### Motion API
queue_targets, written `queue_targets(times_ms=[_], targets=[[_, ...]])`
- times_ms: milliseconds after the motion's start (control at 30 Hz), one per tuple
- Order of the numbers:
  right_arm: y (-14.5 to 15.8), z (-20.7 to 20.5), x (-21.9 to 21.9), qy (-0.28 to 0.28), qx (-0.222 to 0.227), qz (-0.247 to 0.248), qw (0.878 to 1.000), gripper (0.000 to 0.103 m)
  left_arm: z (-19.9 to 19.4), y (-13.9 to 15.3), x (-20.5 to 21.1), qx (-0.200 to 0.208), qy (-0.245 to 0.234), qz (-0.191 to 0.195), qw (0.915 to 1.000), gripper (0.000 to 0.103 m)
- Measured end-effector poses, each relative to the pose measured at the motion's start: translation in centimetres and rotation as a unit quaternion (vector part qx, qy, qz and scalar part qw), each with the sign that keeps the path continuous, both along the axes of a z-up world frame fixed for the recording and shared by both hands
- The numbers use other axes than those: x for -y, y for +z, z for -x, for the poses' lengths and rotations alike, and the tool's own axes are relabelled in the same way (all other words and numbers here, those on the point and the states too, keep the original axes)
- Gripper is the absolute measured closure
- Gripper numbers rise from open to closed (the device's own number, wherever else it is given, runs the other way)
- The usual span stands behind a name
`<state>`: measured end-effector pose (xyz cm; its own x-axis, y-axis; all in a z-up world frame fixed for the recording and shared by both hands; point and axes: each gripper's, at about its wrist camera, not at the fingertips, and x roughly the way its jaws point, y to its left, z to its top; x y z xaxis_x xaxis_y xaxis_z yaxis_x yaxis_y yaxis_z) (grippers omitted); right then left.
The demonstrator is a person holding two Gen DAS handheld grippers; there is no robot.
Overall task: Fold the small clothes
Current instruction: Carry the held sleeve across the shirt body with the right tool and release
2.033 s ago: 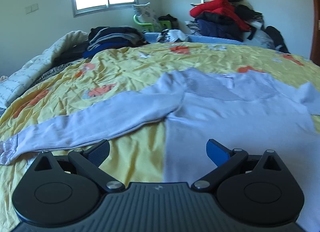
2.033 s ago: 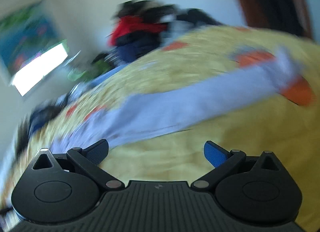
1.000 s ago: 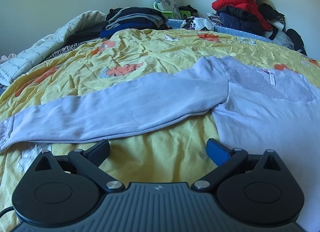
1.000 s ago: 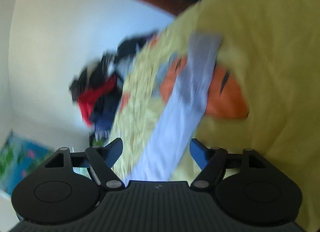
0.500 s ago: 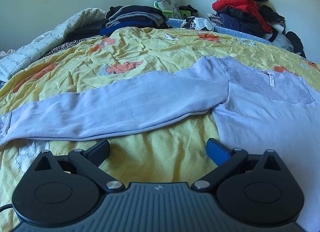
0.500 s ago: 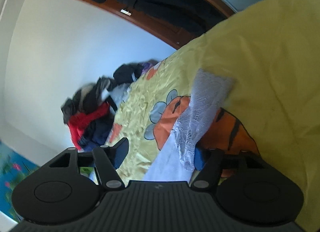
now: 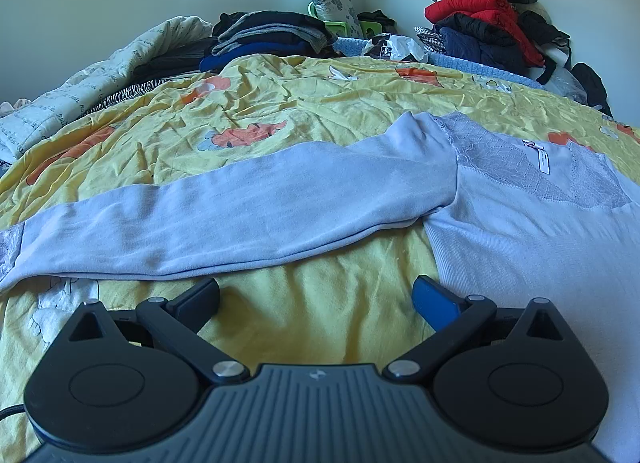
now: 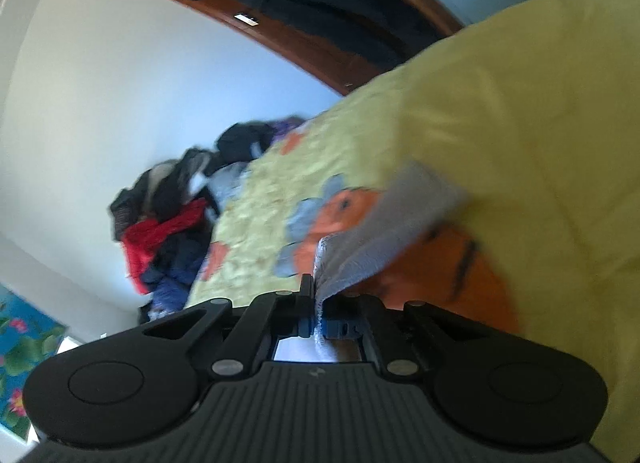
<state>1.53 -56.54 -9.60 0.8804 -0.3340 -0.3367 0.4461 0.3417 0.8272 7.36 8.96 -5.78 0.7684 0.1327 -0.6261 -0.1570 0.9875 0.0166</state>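
Observation:
A pale lilac long-sleeved top (image 7: 540,223) with a lace yoke lies flat on the yellow bedspread (image 7: 280,115). Its left sleeve (image 7: 224,215) stretches out to the left, the lace cuff at the frame's left edge. My left gripper (image 7: 316,295) is open and empty, low over the bedspread just in front of that sleeve and beside the top's body. My right gripper (image 8: 316,319) is shut on the lace cuff of the other sleeve (image 8: 384,231), which lifts off the bedspread (image 8: 540,123). The right wrist view is tilted and blurred.
Folded dark clothes (image 7: 268,35) and a rolled quilt (image 7: 100,79) sit at the far left of the bed. A heap of red and dark jackets (image 7: 492,31) is at the far right corner, also in the right wrist view (image 8: 168,235). A wooden door frame (image 8: 280,31) stands behind.
My right gripper has closed on the sleeve cuff that lay between its open jaws and is lifting it. My left gripper has barely moved and stays open.

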Motion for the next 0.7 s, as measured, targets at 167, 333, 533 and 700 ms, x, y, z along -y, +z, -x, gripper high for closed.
queue_targets(times_ms=[167,333,533,700], targets=[[2.4,-1.8,-2.7,0.052,0.031,0.019,0.998,0.097,0.0,0.0,0.1,0.0,0.0,0.0,1.0,0.0],[3.7,-4.5,-6.0,0.118,0.059,0.0,0.991,0.097,0.0,0.0,0.0,0.0,0.0,0.0,1.0,0.0],[4.5,-7.9,-11.3,0.192,0.066,-0.014,0.979,0.097,0.0,0.0,0.1,0.0,0.0,0.0,1.0,0.0],[4.9,-10.6,-15.8,0.241,0.049,-0.015,0.969,0.097,0.0,0.0,0.1,0.0,0.0,0.0,1.0,0.0]])
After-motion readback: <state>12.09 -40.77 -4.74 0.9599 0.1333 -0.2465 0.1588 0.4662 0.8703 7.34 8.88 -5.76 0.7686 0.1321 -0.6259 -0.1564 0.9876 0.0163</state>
